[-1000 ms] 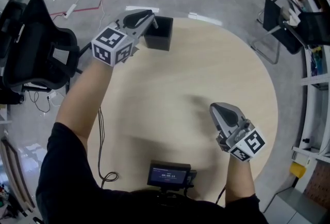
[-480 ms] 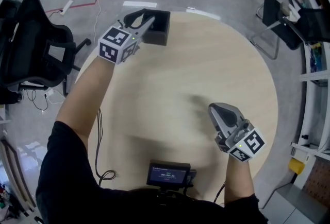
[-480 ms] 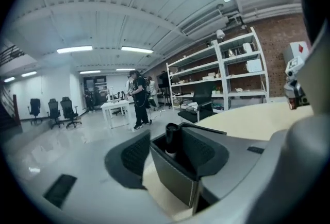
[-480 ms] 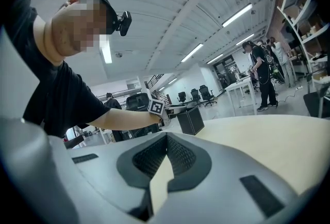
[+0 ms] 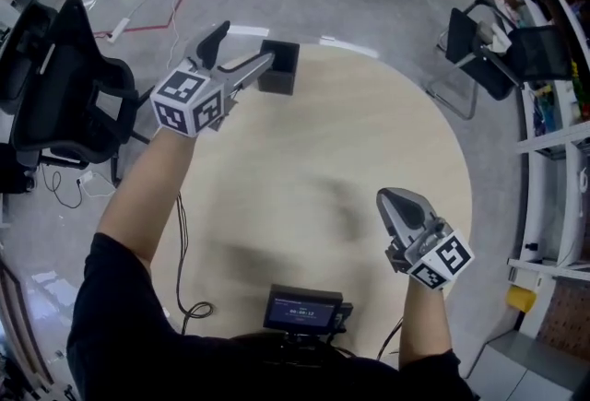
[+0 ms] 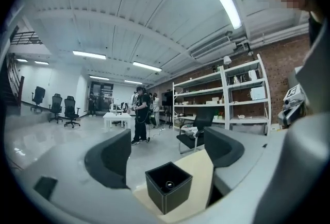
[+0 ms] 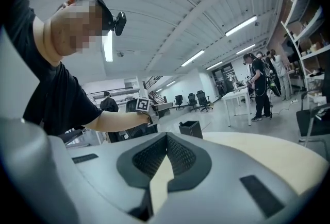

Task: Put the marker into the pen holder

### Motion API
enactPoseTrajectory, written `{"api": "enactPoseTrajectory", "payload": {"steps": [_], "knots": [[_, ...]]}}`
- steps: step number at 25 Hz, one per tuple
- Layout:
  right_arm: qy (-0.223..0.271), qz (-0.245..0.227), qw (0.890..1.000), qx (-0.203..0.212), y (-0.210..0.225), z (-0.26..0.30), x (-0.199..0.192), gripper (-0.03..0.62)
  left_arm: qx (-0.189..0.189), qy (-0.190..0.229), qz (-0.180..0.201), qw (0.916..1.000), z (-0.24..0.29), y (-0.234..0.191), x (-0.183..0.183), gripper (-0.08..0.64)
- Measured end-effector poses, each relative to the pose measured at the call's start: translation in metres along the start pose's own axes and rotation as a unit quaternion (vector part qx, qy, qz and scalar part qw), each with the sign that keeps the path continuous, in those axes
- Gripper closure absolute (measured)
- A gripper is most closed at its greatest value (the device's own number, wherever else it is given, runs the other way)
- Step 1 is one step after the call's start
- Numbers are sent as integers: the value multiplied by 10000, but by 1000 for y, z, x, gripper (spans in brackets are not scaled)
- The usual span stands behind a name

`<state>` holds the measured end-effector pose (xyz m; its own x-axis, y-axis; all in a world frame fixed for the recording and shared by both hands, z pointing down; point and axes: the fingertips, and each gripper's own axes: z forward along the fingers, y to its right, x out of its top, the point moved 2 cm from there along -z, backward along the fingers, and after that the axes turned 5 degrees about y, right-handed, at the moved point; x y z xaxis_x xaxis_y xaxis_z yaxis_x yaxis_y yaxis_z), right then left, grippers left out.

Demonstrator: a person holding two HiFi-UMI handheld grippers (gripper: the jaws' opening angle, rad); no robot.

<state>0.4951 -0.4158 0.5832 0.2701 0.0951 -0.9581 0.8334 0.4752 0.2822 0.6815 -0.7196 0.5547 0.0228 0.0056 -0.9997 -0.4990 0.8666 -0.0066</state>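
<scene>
A black square pen holder (image 5: 279, 67) stands at the far left edge of the round wooden table (image 5: 369, 141). In the left gripper view the holder (image 6: 175, 201) lies just below and ahead, and the round end of the marker (image 6: 169, 185) shows inside it. My left gripper (image 5: 244, 47) hovers just left of the holder; its jaws are opening wide with nothing between them (image 6: 167, 158). My right gripper (image 5: 395, 200) rests low over the table's near right part, its jaws closed together and empty (image 7: 166, 138).
A black office chair (image 5: 55, 86) stands on the floor at the left, another chair (image 5: 475, 44) at the far right, next to shelving (image 5: 553, 67). A small screen device (image 5: 304, 311) sits at the table's near edge. People stand in the far room.
The left gripper's jaws have spread from nearly closed to wide apart, and the gripper has drawn back a little to the left of the holder. The right gripper has stayed put.
</scene>
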Motion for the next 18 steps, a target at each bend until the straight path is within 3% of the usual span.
{"api": "enactPoseTrajectory", "payload": {"steps": [4,6,7,10,14,18], "knots": [[108,-270,9996,-62,-28,-11,38,589,-204,359,128,9991,-59,25,52,210],[133,-381,9991,-84,-46,-13,52,588,-215,548,315,9978,-92,32,76,350],[139,-416,9990,-98,-56,-15,57,588,-205,627,343,9972,-110,35,85,380],[167,-458,9987,-149,-89,-23,71,588,-182,843,207,9961,-166,46,109,539],[256,-552,9978,-249,-131,-28,86,588,-439,1095,-39,9930,-240,69,132,563],[317,-657,9966,-396,-179,-40,94,588,-650,924,-330,9930,-313,99,126,563]]}}
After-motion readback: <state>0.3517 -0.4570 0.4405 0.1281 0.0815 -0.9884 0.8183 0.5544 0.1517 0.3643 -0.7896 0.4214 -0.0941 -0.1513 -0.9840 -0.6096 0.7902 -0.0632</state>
